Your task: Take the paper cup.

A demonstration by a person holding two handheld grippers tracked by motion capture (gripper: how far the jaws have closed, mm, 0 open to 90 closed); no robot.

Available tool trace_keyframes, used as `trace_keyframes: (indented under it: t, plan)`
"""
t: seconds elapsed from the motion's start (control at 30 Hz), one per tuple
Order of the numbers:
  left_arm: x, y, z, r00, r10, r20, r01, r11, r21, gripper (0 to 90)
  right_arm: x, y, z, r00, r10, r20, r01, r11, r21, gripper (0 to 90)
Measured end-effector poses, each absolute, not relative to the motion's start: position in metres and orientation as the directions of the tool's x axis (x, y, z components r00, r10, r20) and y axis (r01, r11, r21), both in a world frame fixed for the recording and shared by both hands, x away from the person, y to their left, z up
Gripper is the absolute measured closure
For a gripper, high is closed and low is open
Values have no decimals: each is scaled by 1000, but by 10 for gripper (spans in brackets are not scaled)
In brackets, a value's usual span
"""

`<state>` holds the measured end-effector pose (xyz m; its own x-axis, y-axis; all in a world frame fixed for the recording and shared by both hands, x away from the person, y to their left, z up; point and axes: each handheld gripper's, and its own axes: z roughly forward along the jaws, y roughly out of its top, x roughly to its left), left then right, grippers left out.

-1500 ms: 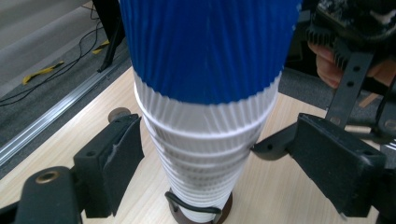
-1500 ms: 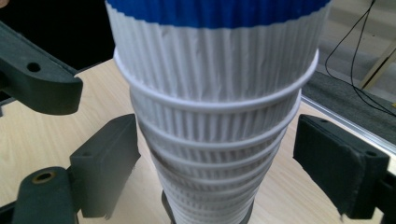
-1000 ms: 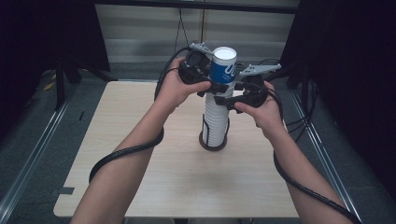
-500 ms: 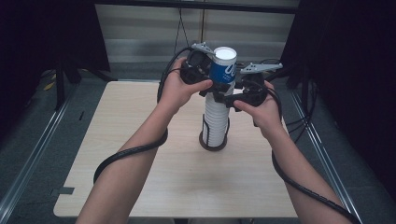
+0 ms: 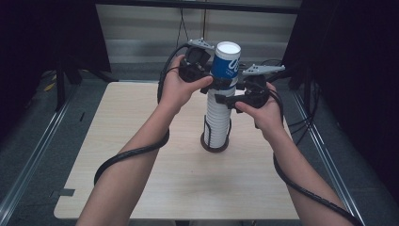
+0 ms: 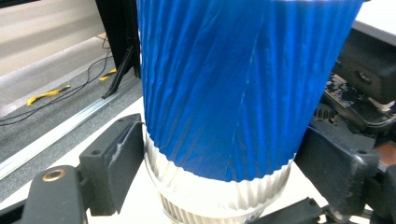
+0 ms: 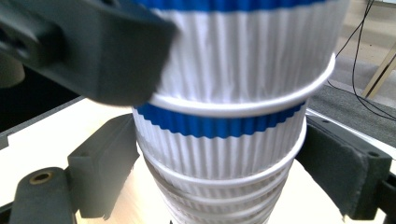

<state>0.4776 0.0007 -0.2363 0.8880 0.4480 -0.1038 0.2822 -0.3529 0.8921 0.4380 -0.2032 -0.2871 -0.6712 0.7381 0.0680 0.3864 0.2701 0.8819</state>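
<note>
The left gripper has just been closing its jaws on the blue cup, the top one of the stack; its pads press the cup's white lower band, low enough to lift it whole; the right gripper clamps the white cup stack just beneath, likely to hold the rest down while the top cup comes off; the stack stands upright in a dark round holder at the middle of the wooden table, so both hands meet high above it.
</note>
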Motion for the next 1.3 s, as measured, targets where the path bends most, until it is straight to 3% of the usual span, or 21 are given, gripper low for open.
trace_keyframes:
  t: [1.3]
  plan:
    - [473,4,-210,881,463,-95,258,-303,918,207,437,-201,-289,-668,742,49,382,286,879,125]
